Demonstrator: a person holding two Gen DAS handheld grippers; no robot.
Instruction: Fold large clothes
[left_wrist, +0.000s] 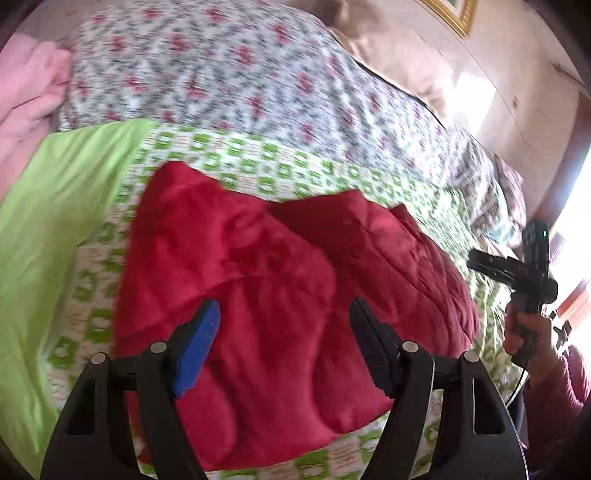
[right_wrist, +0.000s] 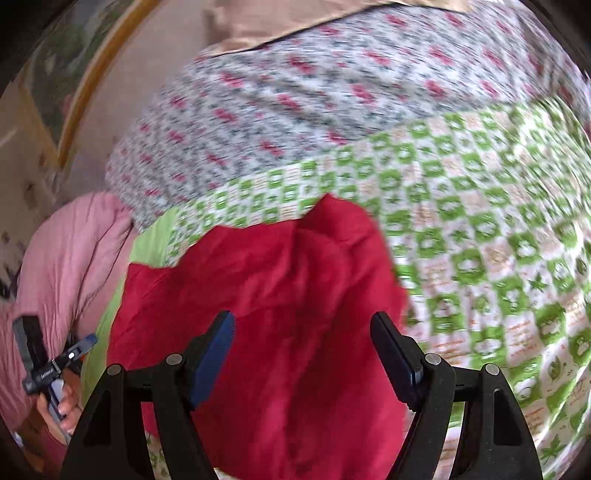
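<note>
A red garment (left_wrist: 280, 258) (right_wrist: 277, 277) lies folded and rumpled on a green-and-white checked sheet (left_wrist: 258, 158) (right_wrist: 480, 240) on a bed. My left gripper (left_wrist: 285, 306) hovers above the garment's near part, open, with nothing between its blue-padded fingers. My right gripper (right_wrist: 303, 317) is also open over the red cloth, apart from it. In the left wrist view a hand holds the right gripper (left_wrist: 517, 266) beyond the garment's right edge. The left gripper (right_wrist: 55, 354) shows at the lower left of the right wrist view. Both pictures are motion-blurred.
A floral bedspread (left_wrist: 221, 74) (right_wrist: 295, 103) covers the far part of the bed. Pink cloth (left_wrist: 26, 85) (right_wrist: 74, 251) is bunched at the left, beside a plain lime-green cloth (left_wrist: 44, 221). A beige pillow (left_wrist: 388, 55) and a framed picture (left_wrist: 454, 14) are by the wall.
</note>
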